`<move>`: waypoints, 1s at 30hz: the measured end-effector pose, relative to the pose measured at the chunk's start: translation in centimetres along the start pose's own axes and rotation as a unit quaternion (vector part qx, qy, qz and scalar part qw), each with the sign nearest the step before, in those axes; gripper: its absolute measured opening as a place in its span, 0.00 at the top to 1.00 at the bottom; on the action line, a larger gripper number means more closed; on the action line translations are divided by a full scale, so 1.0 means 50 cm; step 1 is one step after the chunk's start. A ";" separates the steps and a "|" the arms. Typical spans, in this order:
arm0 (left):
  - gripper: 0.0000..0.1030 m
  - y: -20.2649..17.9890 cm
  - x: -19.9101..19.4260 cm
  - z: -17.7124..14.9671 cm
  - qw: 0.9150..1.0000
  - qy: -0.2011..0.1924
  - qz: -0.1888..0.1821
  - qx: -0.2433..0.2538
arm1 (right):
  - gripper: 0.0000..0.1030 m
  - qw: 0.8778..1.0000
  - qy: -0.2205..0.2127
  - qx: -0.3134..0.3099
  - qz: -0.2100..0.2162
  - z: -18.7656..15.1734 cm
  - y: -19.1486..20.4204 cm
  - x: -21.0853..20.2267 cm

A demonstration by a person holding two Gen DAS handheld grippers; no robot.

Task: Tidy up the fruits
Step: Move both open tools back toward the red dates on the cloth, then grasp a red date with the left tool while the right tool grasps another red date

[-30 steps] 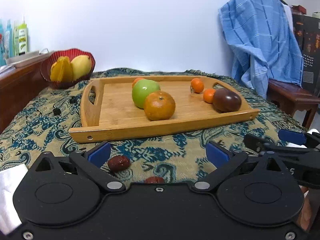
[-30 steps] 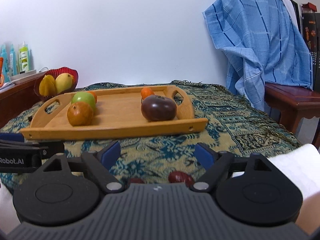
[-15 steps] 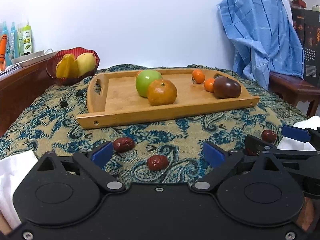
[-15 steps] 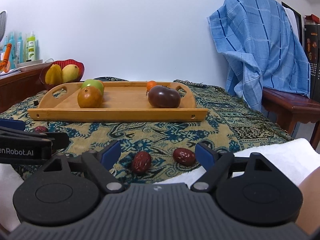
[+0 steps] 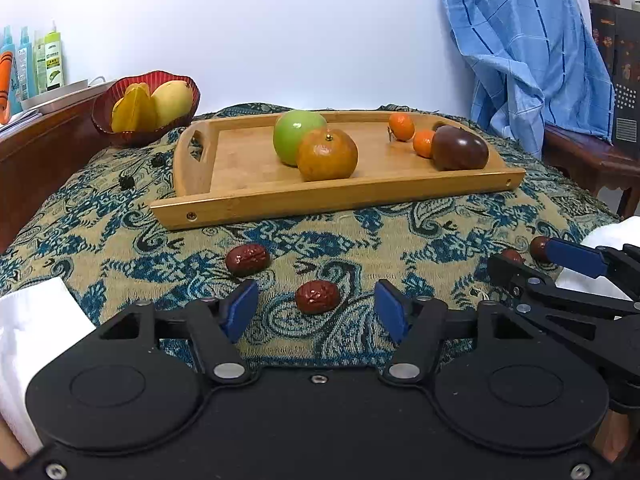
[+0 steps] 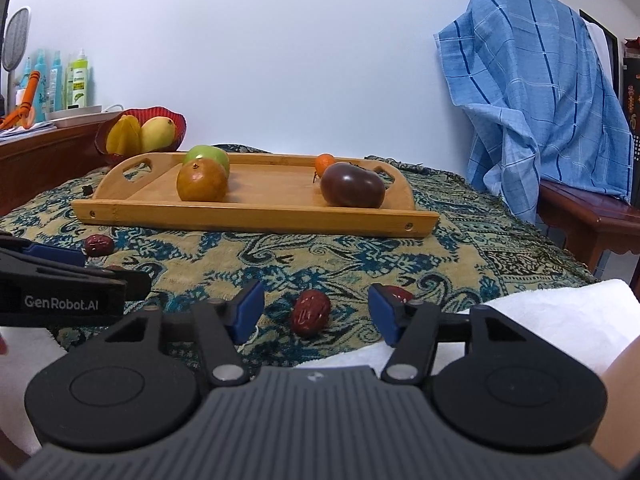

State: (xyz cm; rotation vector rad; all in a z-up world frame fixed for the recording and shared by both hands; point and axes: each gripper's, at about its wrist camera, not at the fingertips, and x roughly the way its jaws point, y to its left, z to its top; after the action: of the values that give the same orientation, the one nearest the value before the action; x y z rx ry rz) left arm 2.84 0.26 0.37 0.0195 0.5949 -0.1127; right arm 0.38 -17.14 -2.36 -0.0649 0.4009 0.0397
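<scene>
We read this as mid-task. The wooden tray (image 5: 256, 168) in the middle of the left wrist frame already carries a green apple (image 5: 298, 136), a large orange (image 5: 327, 155), two small mandarins (image 5: 401, 127) and a dark purple tomato-like fruit (image 5: 459, 149). The red basket (image 5: 120, 128) at upper left holds a starfruit (image 5: 134, 110) and a mango (image 5: 172, 98).

Left to do, as we judge it: four red jujubes lie loose on the patterned cloth (image 5: 100, 216) in front of the tray.

Left gripper (image 5: 316, 306), bottom centre: jaws have just been closing and stand half spread around one jujube (image 5: 317, 297); gaps show on both sides, pads not touching it. A second jujube (image 5: 247, 259) lies just up-left of it, outside the jaws.

Right gripper (image 6: 316, 312), bottom centre of the right wrist frame: same story, jaws have just been closing, half spread around a jujube (image 6: 311, 312), no contact visible. Another jujube (image 6: 396, 293) sits behind the right-hand pad, partly hidden.

We guess both hands are about to pinch one jujube each; where they belong, tray or basket, we cannot tell.
</scene>
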 end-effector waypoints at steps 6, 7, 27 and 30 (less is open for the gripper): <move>0.49 -0.002 0.002 -0.002 1.000 0.003 0.003 0.002 | 0.45 1.000 0.000 -0.007 -0.001 -0.001 0.005 0.001; 0.50 -0.002 0.003 -0.002 1.000 0.003 0.003 0.002 | 0.46 1.000 0.001 -0.007 -0.001 -0.002 0.005 0.002; 0.73 0.007 0.006 -0.002 1.000 0.008 -0.002 -0.010 | 0.64 1.000 0.022 0.009 0.000 -0.005 0.006 0.019; 0.75 0.007 0.006 -0.002 1.000 0.008 -0.003 -0.012 | 0.64 1.000 0.025 0.011 0.000 -0.006 0.006 0.021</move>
State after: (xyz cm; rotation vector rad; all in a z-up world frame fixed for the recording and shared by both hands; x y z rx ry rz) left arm 3.07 0.57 0.11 -0.0041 0.6123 -0.1116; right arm 1.21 -16.84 -3.04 -0.0444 0.4511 0.0328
